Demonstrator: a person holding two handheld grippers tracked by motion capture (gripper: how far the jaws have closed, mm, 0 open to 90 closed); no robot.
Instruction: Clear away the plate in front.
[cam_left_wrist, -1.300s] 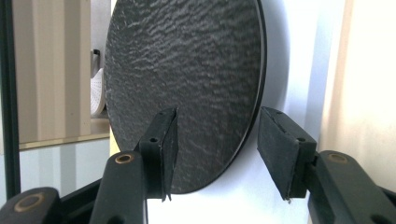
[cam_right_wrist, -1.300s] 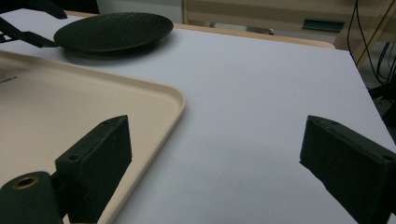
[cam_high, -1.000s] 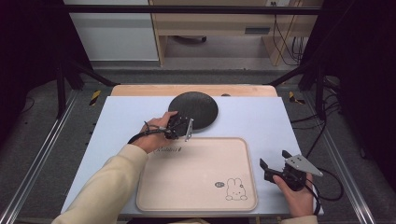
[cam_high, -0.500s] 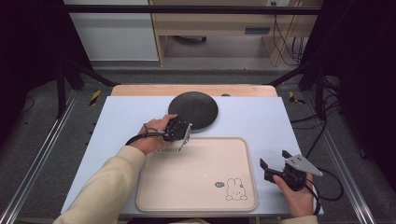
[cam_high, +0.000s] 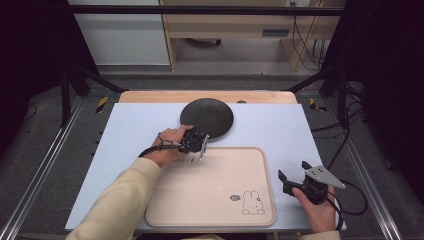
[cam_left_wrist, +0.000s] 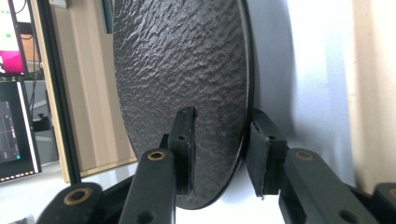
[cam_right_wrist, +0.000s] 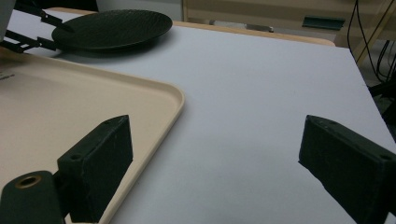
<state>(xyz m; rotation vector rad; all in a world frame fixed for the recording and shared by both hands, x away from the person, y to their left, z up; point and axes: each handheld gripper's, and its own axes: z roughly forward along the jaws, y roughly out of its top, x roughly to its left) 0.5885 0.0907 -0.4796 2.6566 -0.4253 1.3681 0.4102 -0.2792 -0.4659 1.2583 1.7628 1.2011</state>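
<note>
While the right gripper (cam_high: 292, 176) rests near the front right corner of the surface (cam_high: 280, 125) with its jaws spread wide and nothing between them, the beige tray (cam_high: 215, 190) lies just beside it. Farther back, the left gripper (cam_high: 200, 145) has just been closing its jaws around the near rim of the black plate (cam_high: 207, 117), one jaw above it, one below, not yet pressing.

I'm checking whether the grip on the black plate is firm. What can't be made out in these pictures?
- Round black textured plate: far rim cut off by the top edge, left gripper view.
- Left gripper: jaws have just been closing astride the rim; pad contact unclear.
- Beige tray: small round mark beside the rabbit too small, high view.
</note>
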